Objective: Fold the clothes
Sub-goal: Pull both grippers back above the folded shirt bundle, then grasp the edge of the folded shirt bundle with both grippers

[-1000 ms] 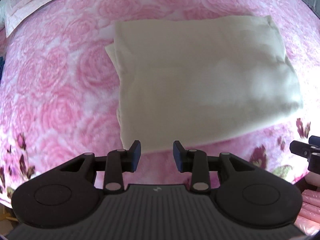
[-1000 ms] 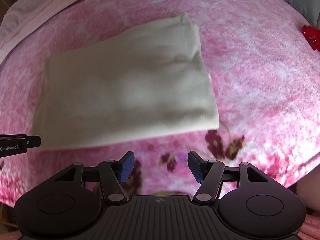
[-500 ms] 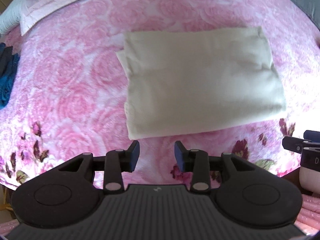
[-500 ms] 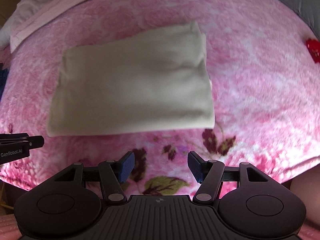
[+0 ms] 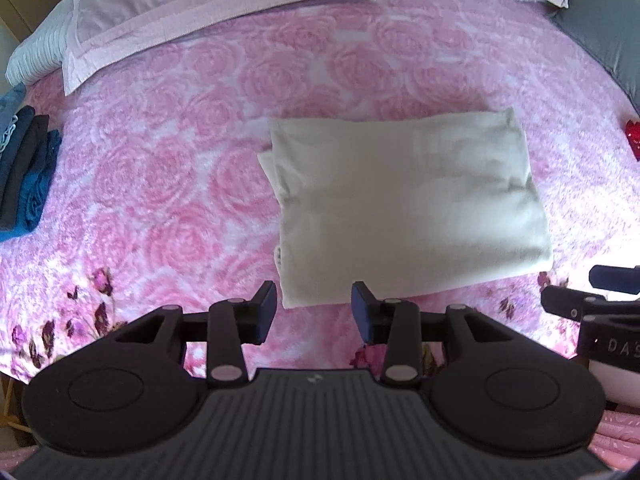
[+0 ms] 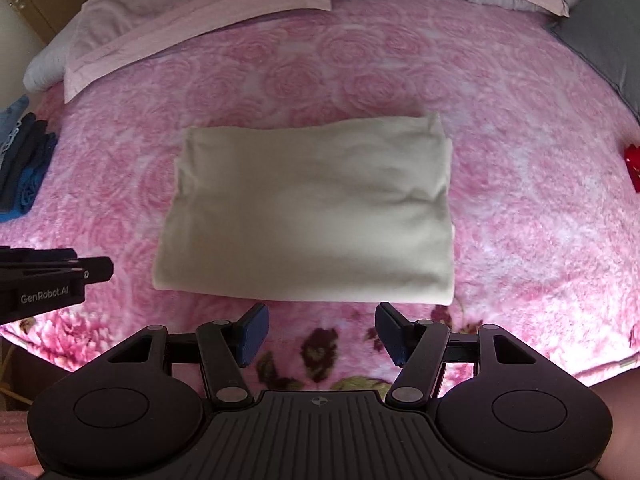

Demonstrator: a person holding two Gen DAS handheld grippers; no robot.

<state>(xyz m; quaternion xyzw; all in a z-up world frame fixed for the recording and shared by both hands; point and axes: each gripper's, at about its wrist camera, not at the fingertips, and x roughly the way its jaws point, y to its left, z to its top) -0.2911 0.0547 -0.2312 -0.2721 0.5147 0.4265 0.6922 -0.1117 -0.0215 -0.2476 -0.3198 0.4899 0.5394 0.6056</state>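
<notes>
Left wrist view: your left gripper [image 5: 314, 312] hangs above the pink rose bedspread [image 5: 168, 184] with its blue pads [image 5: 267, 312] set well apart and nothing between them. The folded cream garment [image 5: 404, 208] lies ahead of the fingers and off to the right; only its near-left corner sits just beyond the gap. Its long axis runs across the view, left to right, so you face a long edge square-on. The loose layered ends show on the left short side, the one nearer this hand. The right gripper [image 5: 592, 304] peeks in at the right margin, near the garment's near-right corner. A dark folded stack [image 5: 24, 176] rests well apart at the far left.

Right wrist view: your right gripper [image 6: 318, 334] is likewise spread wide and empty. Here the garment [image 6: 312, 212] sits straight ahead, almost centred on the gap, its near long edge just beyond the fingertips. The left gripper [image 6: 52, 280] enters from the left, near the near-left corner. A small red item [image 6: 632, 160] lies far right.

My judgement: the piece looks finished; if you shift it to the stack, each hand takes its own near corner.
</notes>
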